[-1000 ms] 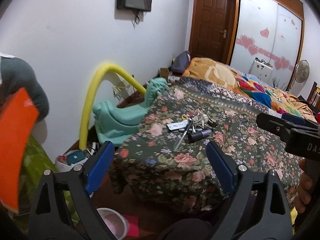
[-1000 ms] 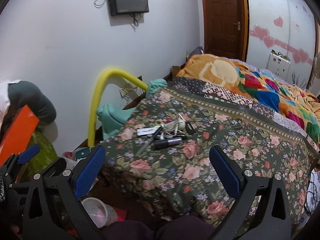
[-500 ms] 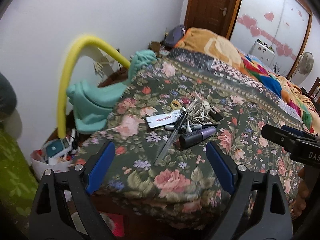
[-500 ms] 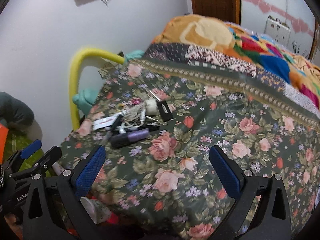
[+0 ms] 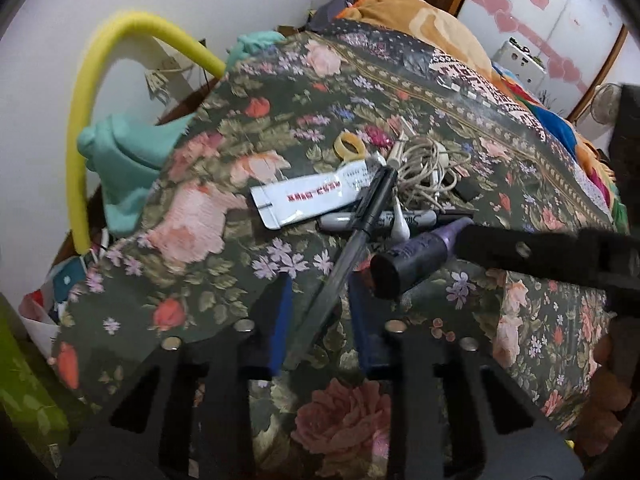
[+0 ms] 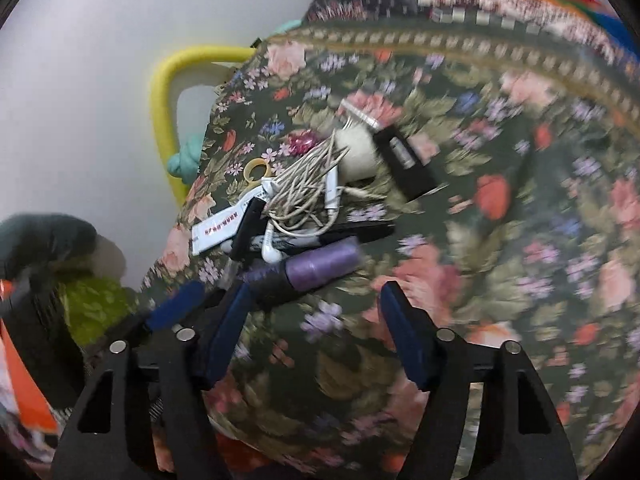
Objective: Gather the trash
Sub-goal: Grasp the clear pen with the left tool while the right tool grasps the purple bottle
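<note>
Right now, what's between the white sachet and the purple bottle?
The long black pen crosses between the white sachet and the purple bottle, lying over a grey marker. The left wrist view shows it.

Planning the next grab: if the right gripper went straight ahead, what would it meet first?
Probably the purple cylindrical bottle, lying just beyond the open right gripper, nearer its left finger; depth is blurred. The tangled white earphone cable lies behind it.

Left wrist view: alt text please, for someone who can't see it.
The left gripper, fingers narrowed but not closed, straddles the tip of a long pen lying on a floral bedspread. Behind the pen sit a white packet, tangled earphones, a marker and a purple bottle.
</note>
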Motion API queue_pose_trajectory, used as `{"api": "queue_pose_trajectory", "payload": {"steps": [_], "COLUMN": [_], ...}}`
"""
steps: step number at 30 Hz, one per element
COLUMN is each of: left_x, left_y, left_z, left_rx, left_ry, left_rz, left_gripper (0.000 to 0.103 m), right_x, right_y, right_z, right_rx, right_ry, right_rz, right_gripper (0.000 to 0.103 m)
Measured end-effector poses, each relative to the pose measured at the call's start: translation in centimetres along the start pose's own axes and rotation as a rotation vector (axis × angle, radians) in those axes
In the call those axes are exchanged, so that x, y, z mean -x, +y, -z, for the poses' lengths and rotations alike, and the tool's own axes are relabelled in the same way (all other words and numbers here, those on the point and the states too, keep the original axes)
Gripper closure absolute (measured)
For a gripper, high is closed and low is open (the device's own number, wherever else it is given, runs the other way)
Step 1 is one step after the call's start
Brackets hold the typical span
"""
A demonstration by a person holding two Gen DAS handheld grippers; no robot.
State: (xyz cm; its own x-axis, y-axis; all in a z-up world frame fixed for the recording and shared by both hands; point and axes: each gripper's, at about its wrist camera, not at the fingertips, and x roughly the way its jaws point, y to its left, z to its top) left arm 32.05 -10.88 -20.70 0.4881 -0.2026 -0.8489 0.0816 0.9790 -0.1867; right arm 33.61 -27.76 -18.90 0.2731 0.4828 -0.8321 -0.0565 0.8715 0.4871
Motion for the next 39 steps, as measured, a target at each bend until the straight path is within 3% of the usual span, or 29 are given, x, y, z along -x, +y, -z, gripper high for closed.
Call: {"api": "queue_pose_trajectory", "payload": {"steps": [7,12,18,21,23,24,29,32,35,39], "left_x": [0.4,1.2,1.5,1.2,0.8,0.8,0.1,0.1,0.3,1.1], "left_y": [0.8,0.6,-0.1,0.1,0.3,0.3,0.5,0.5,0.6,1.0], "left_z": [1.0,2.0,3.0,2.7,2.4,2.2,1.7,1.8,1.9,2.7], "left_rx": [0.040,0.035,-0.018,-0.009,0.005,0.012,0.041,0.046,0.044,0.054], "left_ry": [-0.013,0.012,0.020,0.019,0.016,0.016,0.007,-0.005,-0.010,-0.014], "left_rz": [0.035,0.030,0.003,0.008,0.012,0.015,0.025,0.025,0.032,0.003], "left_gripper": [0.089,0.095,0.095,0.095,0.095,0.095,0.095,0.095,0.096,0.096], "right_x": [-1.7,-2.4,-0.6,-0.5,-0.5,-0.8,-1.7,-0.9,-0.3,-1.6], "right_y": [1.7,3.3,2.2,2.0,2.3,2.5,2.9,2.1,1.3,2.4], "right_z": [-0.4,0.4,1.5,1.8,1.7,1.5,1.0,1.2,1.0,0.5], "right_rx": [-0.046,0.068,0.103,0.138,0.146,0.145,0.125,0.071,-0.018,-0.043], "right_ry": [-0.032,-0.047,-0.065,-0.067,-0.057,-0.052,-0.057,-0.052,-0.030,-0.001], "right_rz": [0.116,0.235,0.271,0.314,0.327,0.321,0.309,0.235,0.107,0.091], "right_gripper": [0.040,0.039,0.042,0.055,0.054,0.050,0.050,0.050,0.048,0.046]}}
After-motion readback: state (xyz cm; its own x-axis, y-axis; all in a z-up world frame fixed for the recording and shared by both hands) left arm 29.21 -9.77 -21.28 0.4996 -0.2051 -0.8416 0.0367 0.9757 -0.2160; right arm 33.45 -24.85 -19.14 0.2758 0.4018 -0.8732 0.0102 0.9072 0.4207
